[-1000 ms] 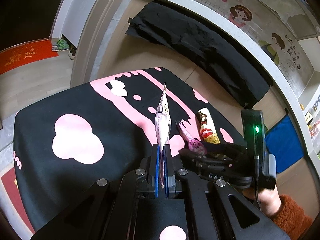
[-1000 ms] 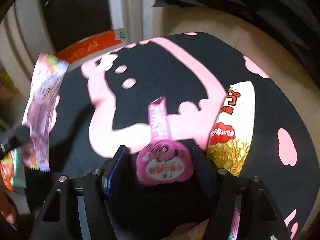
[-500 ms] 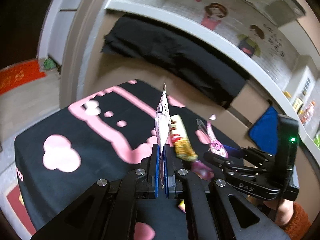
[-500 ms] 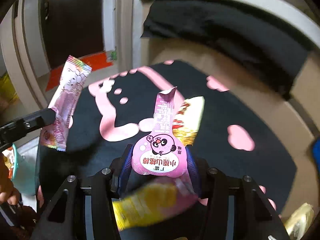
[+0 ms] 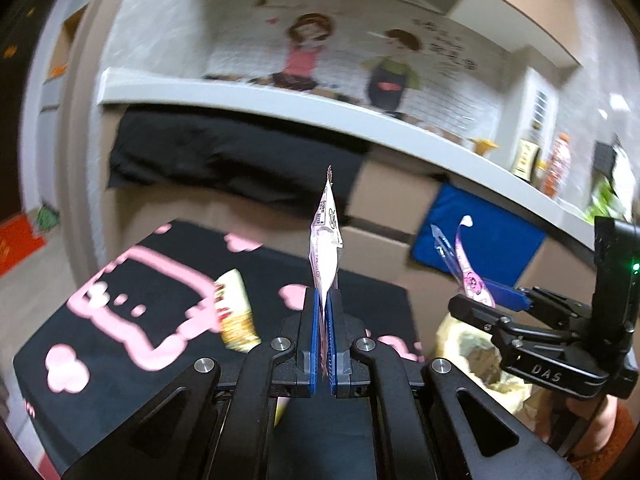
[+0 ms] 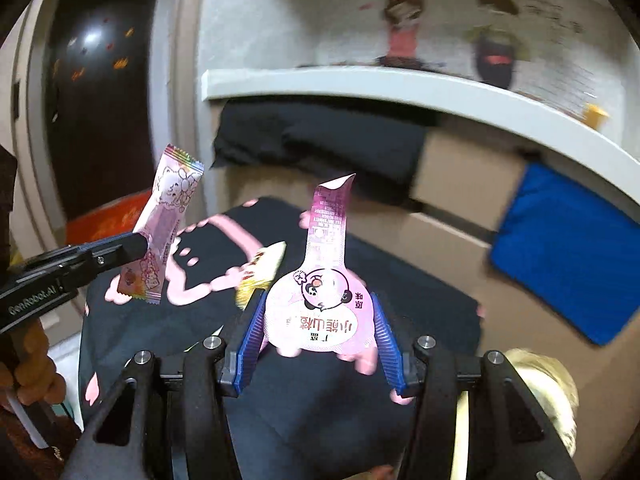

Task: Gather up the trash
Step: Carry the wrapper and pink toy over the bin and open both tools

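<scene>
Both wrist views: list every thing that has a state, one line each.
Left hand-held gripper: shut on candy wrapper.
Candy wrapper: held upright, lifted.
Right hand-held gripper: shut on pink lollipop wrapper.
Pink lollipop wrapper: clamped across its round part, tail up.
Yellow snack packet: lying on black cloth.

A snack packet lies on the table — behind it, a shelf with cloth beneath.

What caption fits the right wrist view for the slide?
Right tongs grip a round pink wrapper above the black-and-pink cloth; left tongs hold a candy wrapper.
</scene>
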Available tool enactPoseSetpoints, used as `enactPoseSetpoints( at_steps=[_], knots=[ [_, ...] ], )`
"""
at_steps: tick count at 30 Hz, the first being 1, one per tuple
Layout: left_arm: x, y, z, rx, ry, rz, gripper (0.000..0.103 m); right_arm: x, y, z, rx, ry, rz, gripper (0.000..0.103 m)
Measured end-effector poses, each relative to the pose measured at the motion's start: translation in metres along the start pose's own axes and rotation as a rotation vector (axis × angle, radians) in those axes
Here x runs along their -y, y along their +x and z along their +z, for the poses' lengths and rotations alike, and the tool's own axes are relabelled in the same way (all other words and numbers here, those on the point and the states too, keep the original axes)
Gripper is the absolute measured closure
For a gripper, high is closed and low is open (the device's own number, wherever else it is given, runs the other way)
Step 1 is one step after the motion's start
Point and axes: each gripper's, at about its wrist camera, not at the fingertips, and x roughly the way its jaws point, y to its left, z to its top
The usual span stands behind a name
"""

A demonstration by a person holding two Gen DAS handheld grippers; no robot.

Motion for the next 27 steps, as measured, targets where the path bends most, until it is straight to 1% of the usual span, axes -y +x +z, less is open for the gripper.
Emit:
enactPoseSetpoints(
  at_steps=[5, 9, 12, 17, 20, 27],
  knots=[
    [0.06, 0.004, 0.007, 0.015, 0.091, -0.067, 0.099, 0.044, -0.056, -0.009, 0.076, 0.049, -0.099, 0.055],
    [0.102, 0.012, 0.008, 0.018, 0.151, -0.11, 0.099, 0.073, -0.086, -0.018, 0.114, 0.09, -0.159, 0.055],
    [0.126, 0.02, 0.006, 0.009, 0.184, -0.137, 0.099, 0.094, -0.102, -0.027, 0.127, 0.127, -0.194, 0.055],
    [0.162, 0.04, -0.004, -0.028, 0.231, -0.189, 0.099, 0.127, -0.12, -0.047, 0.137, 0.204, -0.24, 0.055],
    [0.177, 0.054, -0.011, -0.056, 0.241, -0.224, 0.099, 0.146, -0.128, -0.061, 0.143, 0.257, -0.26, 0.055],
    [0.21, 0.093, -0.035, -0.134, 0.262, -0.288, 0.099, 0.182, -0.132, -0.093, 0.121, 0.346, -0.309, 0.055]
  ],
)
